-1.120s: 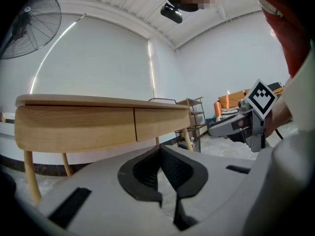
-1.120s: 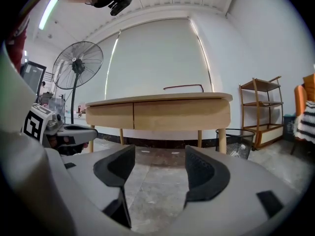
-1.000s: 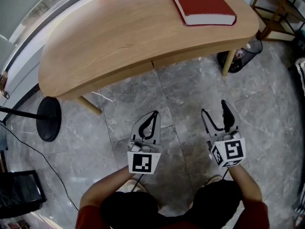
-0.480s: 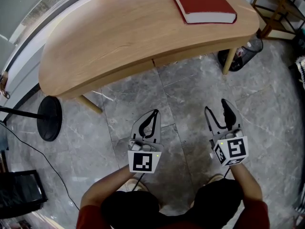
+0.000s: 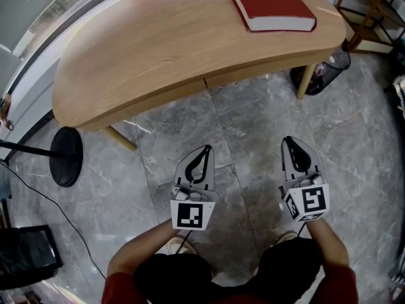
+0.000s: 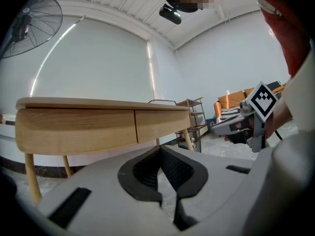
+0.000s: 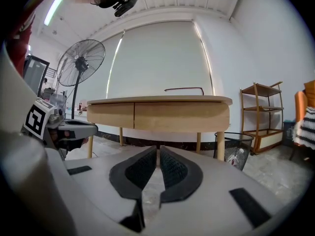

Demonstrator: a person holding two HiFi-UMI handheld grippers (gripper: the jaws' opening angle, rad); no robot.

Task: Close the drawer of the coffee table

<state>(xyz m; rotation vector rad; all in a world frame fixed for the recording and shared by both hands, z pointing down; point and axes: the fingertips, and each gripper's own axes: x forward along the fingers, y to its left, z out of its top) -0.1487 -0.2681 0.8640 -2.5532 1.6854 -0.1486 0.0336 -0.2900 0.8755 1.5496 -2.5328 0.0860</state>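
Both pale wooden drawer fronts [image 7: 177, 116] under the curved, light wooden worktop [image 5: 158, 37] of the coffee table look flush with its near edge, with only a thin seam between them. The drawer therefore seems already shut. The sound course is to check that the faces sit level and, if one stands proud, to press it squarely in the middle with closed tips.

The left tool [image 5: 206, 151] is closed on nothing. The right tool [image 5: 289, 141] has just been closing, with nothing between its jaws, and they now meet. Both are held side by side, low over the grey marble floor [image 5: 253, 132], pointing roughly level at the worktop and well apart from it. A red hardback book [image 5: 269, 4] lies at the far right.
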